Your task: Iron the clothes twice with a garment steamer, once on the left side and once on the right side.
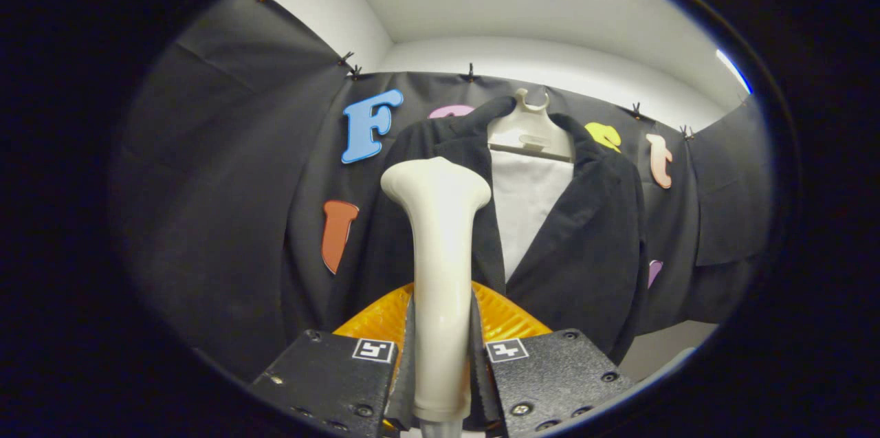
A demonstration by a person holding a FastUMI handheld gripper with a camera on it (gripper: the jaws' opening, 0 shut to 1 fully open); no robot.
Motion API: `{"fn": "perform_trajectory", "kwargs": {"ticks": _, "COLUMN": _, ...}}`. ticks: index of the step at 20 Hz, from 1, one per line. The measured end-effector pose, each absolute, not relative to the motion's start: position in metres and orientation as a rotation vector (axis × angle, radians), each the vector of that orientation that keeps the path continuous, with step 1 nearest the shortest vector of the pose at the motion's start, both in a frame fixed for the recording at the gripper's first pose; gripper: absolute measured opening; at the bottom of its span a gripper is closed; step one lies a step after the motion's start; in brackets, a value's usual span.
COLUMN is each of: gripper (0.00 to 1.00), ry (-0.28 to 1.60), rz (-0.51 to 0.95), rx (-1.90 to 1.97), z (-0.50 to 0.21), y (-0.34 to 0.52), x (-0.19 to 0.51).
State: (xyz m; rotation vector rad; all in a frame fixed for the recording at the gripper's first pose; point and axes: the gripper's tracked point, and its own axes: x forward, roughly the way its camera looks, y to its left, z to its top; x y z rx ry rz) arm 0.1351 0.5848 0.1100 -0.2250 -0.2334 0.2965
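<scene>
The gripper (442, 369) is closed on the garment steamer (440, 266). Both fingers press against the steamer's handle from opposite sides, one on each flank, with the handle standing upright between them. Relative to the steamer, the finger bodies sit at the lower part of the handle, well below the flared head. The steamer's head rises above and ahead of the fingertips. The gripper faces forward, level.
</scene>
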Motion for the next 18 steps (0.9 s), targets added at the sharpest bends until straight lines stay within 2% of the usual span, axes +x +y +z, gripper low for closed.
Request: {"fn": "perform_trajectory", "kwargs": {"ticks": 18, "gripper": 0.35, "ry": -0.009, "rz": 0.265, "rx": -0.318, "z": -0.014, "y": 0.547, "x": 0.112}}
